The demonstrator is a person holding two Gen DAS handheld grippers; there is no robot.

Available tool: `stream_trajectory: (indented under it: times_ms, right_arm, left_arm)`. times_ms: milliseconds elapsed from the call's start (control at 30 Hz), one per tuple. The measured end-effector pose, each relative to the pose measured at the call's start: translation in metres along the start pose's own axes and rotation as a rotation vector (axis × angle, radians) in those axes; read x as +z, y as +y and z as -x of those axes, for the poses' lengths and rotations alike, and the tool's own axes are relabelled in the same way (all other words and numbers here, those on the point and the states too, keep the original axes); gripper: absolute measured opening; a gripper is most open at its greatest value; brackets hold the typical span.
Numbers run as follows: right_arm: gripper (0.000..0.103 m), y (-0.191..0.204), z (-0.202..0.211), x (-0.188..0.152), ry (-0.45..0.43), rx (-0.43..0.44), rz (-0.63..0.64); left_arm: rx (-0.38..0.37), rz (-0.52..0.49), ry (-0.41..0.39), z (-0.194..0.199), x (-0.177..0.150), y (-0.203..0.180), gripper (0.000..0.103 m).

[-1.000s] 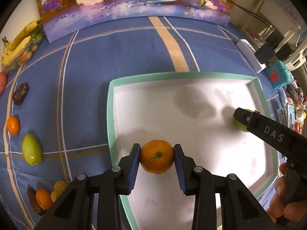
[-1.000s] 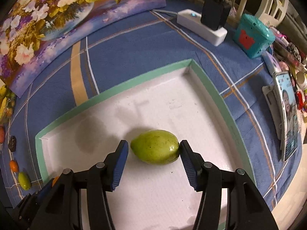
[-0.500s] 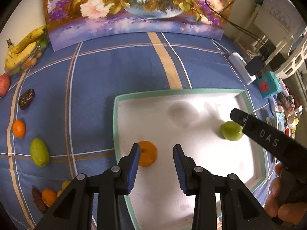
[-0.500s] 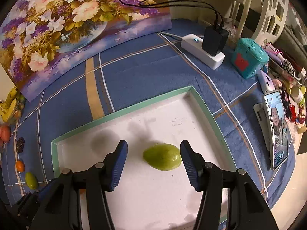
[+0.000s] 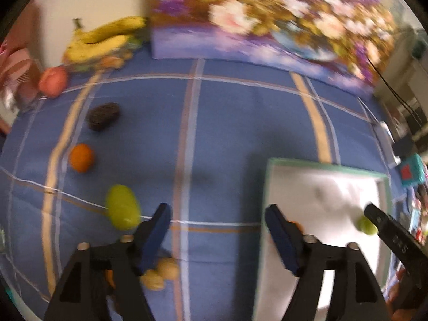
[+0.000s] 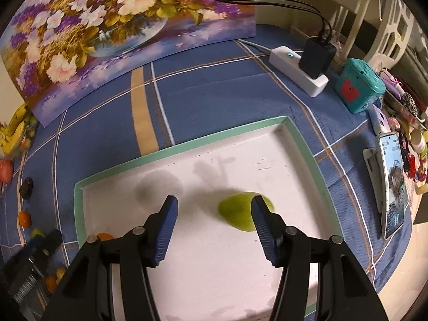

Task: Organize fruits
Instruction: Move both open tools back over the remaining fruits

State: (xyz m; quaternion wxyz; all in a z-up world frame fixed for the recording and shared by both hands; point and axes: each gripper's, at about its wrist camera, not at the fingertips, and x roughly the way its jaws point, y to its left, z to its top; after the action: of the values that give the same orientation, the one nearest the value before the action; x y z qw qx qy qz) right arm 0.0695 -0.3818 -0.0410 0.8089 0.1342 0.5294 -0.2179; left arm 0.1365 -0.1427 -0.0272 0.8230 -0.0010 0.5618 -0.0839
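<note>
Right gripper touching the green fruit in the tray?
Apart. The right wrist view shows the open right gripper raised above the tray; the green fruit lies on the floor beyond its fingers.

— Where did the left wrist camera look from?
— From above and close behind its own fingers (image 5: 157,230), steeply down at the blue checked cloth (image 5: 227,123), with the white tray (image 5: 323,187) at the right edge.
— And the right one?
— Likewise steeply down, but straight over that tray (image 6: 214,240).
— What did they share?
— The tray, the flower painting (image 5: 267,21) (image 6: 107,34) and the bananas (image 5: 101,40) (image 6: 13,128).
</note>
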Motion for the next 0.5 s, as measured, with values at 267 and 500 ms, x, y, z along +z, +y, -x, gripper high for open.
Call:
stream_trajectory:
  times_ms: [267, 500]
  right_arm:
    - [0.078, 0.021, 0.0, -0.005, -0.014, 0.01, 0.04]
    - [0.092, 0.044, 0.004, -0.01, -0.052, 0.087, 0.103]
  left_arm:
    - [0.085, 0.136, -0.042, 0.009, 0.008, 0.066, 0.101]
    - [0.119, 0.256, -0.066, 0.018, 0.009, 0.117, 0.103]
